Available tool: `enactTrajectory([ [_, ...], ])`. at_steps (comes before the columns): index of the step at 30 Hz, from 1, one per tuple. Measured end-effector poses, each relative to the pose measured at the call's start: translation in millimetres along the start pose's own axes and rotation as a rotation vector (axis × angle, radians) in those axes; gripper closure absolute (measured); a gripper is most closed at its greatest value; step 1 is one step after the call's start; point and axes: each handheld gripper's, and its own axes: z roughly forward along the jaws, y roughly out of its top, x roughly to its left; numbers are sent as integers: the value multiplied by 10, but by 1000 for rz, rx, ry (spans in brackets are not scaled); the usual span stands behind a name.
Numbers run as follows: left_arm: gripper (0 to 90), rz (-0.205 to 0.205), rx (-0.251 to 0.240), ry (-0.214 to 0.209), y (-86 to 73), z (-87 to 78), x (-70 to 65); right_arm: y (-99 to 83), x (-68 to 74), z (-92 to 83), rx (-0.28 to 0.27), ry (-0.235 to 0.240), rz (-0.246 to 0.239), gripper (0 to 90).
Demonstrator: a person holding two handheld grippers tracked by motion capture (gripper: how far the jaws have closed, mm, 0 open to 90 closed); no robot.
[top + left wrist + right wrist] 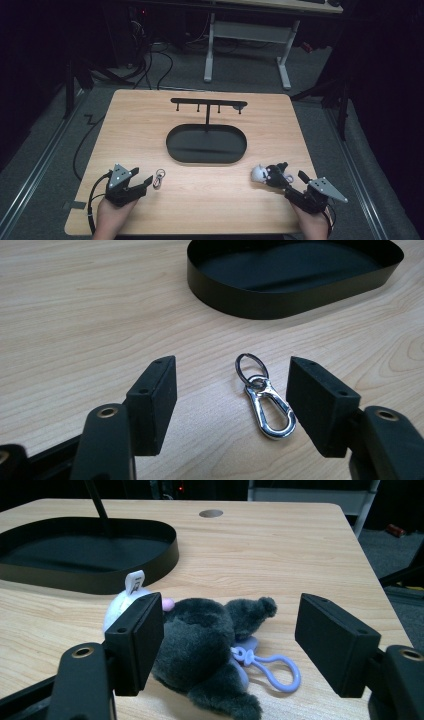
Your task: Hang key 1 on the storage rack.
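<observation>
- Left gripper [145, 183], high view: matte black jaws spread, nothing between the pads; grey three-cornered plate on top, cable looping off the near table edge. Silver key clip [159, 178] lies flat on the wood just beside its jaw tips.
- Right gripper [295, 183], same view: jaws apart, pointing at the plush toy [270, 174], a dark furry lump with a white end, near the table's right front.
- Mid-table: oval black tray [206, 143], thin-walled, with a slim post carrying a hook bar [208, 104]. Table [140, 120] is light wood-grain laminate with rounded corners.
- Left gripper view: blocky rubbery pads [152, 402] stand wide. The clip [265, 397], a polished chrome snap hook on a round split ring, lies between them, closer to the right-hand pad, touching neither. Tray wall [280, 295] beyond is smooth sheet, curved.
- Right gripper view: pads [137, 640] apart. The toy [205, 652], shaggy dark grey fur with white head and pink nose, sits against the left-hand pad; contact unclear. Lilac plastic loop clip [272, 670] lies between toy and the other pad.
</observation>
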Motion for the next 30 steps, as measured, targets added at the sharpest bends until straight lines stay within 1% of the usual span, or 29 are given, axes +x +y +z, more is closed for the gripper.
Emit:
enactTrajectory([
  [11,386,-3,7,-8,-16,-1,5,18,7,-7,-6,4,2,290],
  [15,386,-2,8,-11,-16,0,2,19,12,-23,0,7,-1,295],
  [19,389,3,16,-14,-14,5,1,27,33,-62,16,9,-2,334],
  [21,392,4,17,-14,-7,10,1,29,47,-81,30,10,5,387],
  [22,394,3,15,-15,1,15,3,28,55,-96,33,16,-4,414],
  [23,397,5,11,-16,13,21,5,30,65,-108,35,9,-8,449],
  [24,400,5,11,-16,13,21,5,32,71,-120,39,9,-10,525],
  [25,400,2,9,-18,21,28,1,32,71,-120,39,9,-10,525],
  [26,404,3,8,-18,26,35,-2,37,74,-140,48,29,-12,621],
  [27,409,4,7,-21,31,43,-3,40,82,-156,57,30,-14,714],
  [28,417,8,9,-25,43,55,-8,41,105,-200,67,8,-35,900],
  [30,418,13,6,-26,53,64,-15,45,119,-209,98,19,-41,900],
])
